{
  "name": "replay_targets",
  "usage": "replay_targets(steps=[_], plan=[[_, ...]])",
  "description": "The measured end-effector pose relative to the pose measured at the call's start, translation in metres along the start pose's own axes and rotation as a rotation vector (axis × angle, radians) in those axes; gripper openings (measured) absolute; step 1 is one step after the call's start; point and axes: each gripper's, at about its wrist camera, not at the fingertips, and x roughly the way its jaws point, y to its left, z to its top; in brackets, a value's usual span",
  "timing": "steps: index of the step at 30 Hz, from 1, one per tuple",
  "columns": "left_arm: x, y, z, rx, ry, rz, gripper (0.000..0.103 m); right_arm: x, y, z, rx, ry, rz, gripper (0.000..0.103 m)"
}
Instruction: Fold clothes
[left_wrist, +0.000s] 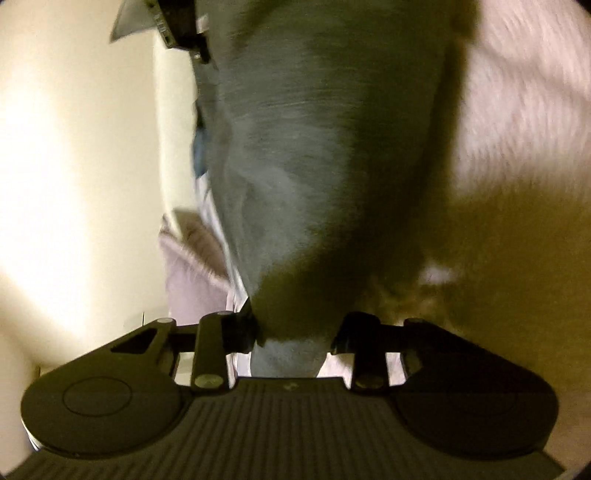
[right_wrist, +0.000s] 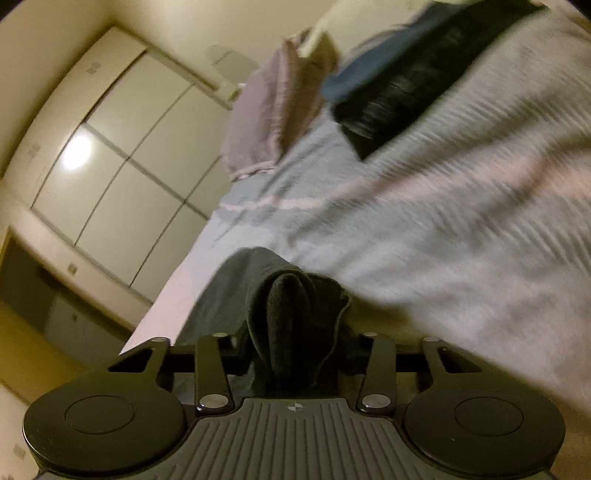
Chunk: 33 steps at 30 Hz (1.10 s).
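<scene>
Grey cloth of the garment (left_wrist: 314, 166) hangs above the bed (right_wrist: 443, 221), left gripper (left_wrist: 291, 336) and right gripper (right_wrist: 299, 332) each clamped on an edge (both views blurred), likely to spread it for folding.

The right claw (right_wrist: 295, 339) is clamped on a bunched fold of dark grey garment (right_wrist: 284, 306), the cloth puffing up between its fingers and trailing off to its left. Beyond it stretches a bed (right_wrist: 424, 229) under a pale striped cover. Far ahead lie a black and blue folded pile (right_wrist: 413, 77) and, left of that, a mauve pillow (right_wrist: 266, 110); white wardrobe doors (right_wrist: 110, 155) stand off to the claw's left.
</scene>
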Motion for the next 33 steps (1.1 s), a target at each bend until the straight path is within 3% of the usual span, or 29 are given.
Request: replay_targets(steps=[4,7,10,13,15,16,17,19,22,26,29,31,33], plan=[[-0.037,0.013,-0.012,-0.049,0.109,0.028,0.028,0.017,0.041,0.013,-0.059,0.035,0.115,0.033],[-0.087,0.025,-0.029,-0.086,0.255,0.064,0.028,0.048,0.091,0.014,-0.137,0.104,0.257,0.032],[-0.142,0.032,-0.038,-0.130,0.441,0.083,0.028,0.093,0.151,0.002,-0.205,0.210,0.430,0.032],[-0.181,0.029,-0.031,-0.218,0.609,0.008,0.029,0.148,0.207,-0.026,-0.233,0.365,0.568,0.035],[-0.194,0.014,-0.024,-0.294,0.671,-0.079,0.033,0.185,0.229,-0.056,-0.244,0.504,0.551,0.041],[-0.199,0.005,-0.020,-0.333,0.694,-0.128,0.034,0.197,0.236,-0.073,-0.257,0.555,0.504,0.051],[-0.203,-0.006,-0.018,-0.365,0.713,-0.179,0.035,0.202,0.238,-0.089,-0.277,0.589,0.435,0.052],[-0.208,-0.027,-0.014,-0.406,0.730,-0.252,0.036,0.185,0.234,-0.110,-0.306,0.587,0.392,0.052],[-0.219,-0.031,-0.005,-0.441,0.719,-0.195,0.033,0.138,0.226,-0.126,-0.360,0.566,0.379,0.052],[-0.233,-0.035,0.007,-0.487,0.703,-0.119,0.036,0.045,0.224,-0.135,-0.545,0.430,0.375,0.053],[-0.247,-0.040,0.015,-0.522,0.686,-0.065,0.038,-0.021,0.216,-0.166,-0.676,0.376,0.397,0.057],[-0.258,-0.038,0.023,-0.543,0.648,-0.037,0.043,-0.052,0.208,-0.191,-0.734,0.361,0.411,0.061],[-0.265,-0.034,0.035,-0.546,0.603,-0.002,0.056,-0.070,0.197,-0.212,-0.753,0.366,0.407,0.062]])
